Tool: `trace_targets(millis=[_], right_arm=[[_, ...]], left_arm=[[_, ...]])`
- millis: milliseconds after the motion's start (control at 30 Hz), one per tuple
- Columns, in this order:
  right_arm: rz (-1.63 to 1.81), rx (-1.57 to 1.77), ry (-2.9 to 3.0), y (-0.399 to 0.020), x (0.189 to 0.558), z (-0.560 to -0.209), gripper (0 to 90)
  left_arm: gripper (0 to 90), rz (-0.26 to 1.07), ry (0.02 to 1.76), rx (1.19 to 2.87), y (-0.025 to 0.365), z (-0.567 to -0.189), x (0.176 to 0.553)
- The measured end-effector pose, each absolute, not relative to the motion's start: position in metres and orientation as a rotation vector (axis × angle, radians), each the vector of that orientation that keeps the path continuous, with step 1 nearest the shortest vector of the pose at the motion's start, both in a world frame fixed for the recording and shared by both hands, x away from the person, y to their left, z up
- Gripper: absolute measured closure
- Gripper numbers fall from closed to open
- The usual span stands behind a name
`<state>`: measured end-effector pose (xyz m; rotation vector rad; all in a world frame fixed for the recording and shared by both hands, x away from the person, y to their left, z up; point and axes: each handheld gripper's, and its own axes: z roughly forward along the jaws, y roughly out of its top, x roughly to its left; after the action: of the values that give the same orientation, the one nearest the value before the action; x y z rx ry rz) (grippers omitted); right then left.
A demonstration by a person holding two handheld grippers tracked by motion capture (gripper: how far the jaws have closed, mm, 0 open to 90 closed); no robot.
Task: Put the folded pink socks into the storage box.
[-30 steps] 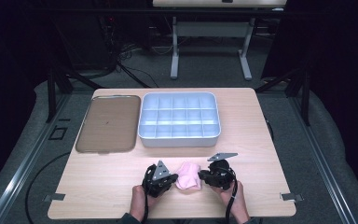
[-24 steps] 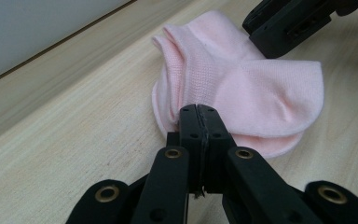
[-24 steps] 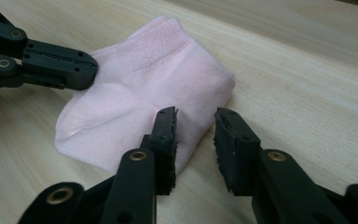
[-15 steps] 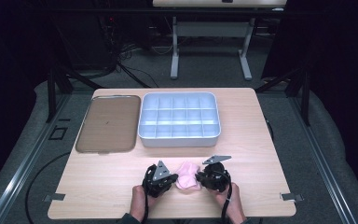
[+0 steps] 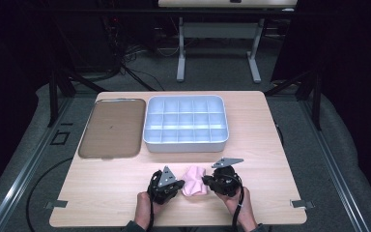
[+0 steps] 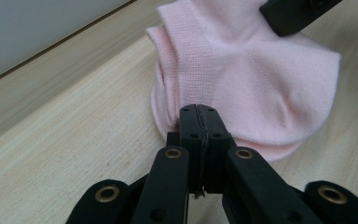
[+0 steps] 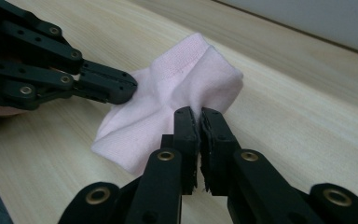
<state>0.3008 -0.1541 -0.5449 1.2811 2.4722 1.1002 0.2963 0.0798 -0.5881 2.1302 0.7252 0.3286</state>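
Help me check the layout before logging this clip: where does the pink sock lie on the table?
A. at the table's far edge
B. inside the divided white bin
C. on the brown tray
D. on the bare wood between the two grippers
D: the pink sock lies on the bare table, between the left gripper and the right gripper, each shut on one side of it.

Two black hand-held tools, left tool [image 5: 174,186], right tool [image 5: 207,181], each topped by a grey three-cornered plate, black linkage arms with brass-coloured rivets, flat black jaws studded with small screws, black cable trailing from each, bare hands, dark sleeve edge
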Motion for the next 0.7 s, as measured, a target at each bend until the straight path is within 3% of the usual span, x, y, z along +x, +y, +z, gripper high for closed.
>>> trace_targets(millis=[700], right_arm=[[0.621, 1.090, 2.584, -0.121, 0.311, -0.540, 84.2]], left_arm=[[89.1, 0.337, 0.721, 2.128, 0.079, -0.588, 0.295]])
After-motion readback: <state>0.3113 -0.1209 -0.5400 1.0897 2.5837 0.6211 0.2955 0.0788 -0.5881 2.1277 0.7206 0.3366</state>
